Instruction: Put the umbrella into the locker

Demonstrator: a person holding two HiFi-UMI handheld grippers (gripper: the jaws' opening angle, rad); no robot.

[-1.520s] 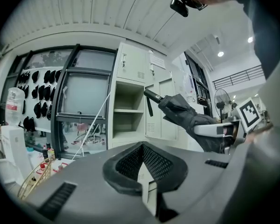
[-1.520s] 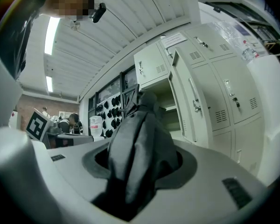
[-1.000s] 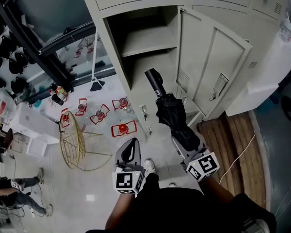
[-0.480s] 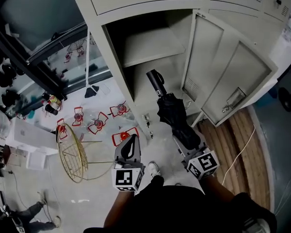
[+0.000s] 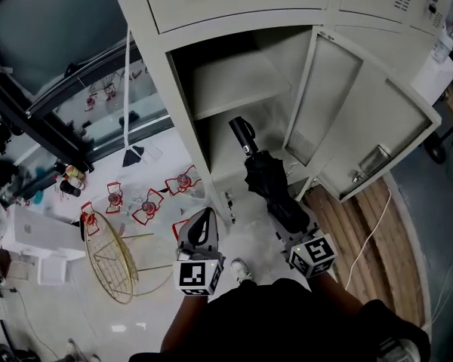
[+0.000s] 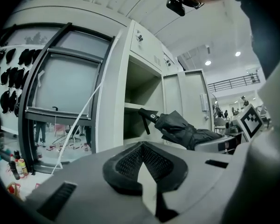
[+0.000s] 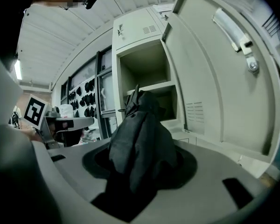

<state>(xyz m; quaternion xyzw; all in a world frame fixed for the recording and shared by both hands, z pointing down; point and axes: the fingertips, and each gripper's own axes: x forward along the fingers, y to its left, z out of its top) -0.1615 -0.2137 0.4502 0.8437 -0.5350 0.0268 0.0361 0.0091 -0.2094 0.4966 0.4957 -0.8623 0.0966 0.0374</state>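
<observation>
now right hand-held gripper [image 5: 288, 231] clamps folded umbrella [image 5: 266, 178]; left hand-held gripper [image 5: 203, 222] closed

Your head camera looks steeply down past your body onto the left tool [image 5: 202, 221], the right tool [image 5: 293, 236] and the open locker [image 5: 162, 96]. The left tool's camera sits low behind its jaws, facing level at the locker front. The right tool's camera looks along the umbrella [image 7: 140, 139] into the same compartment, close up.
</observation>
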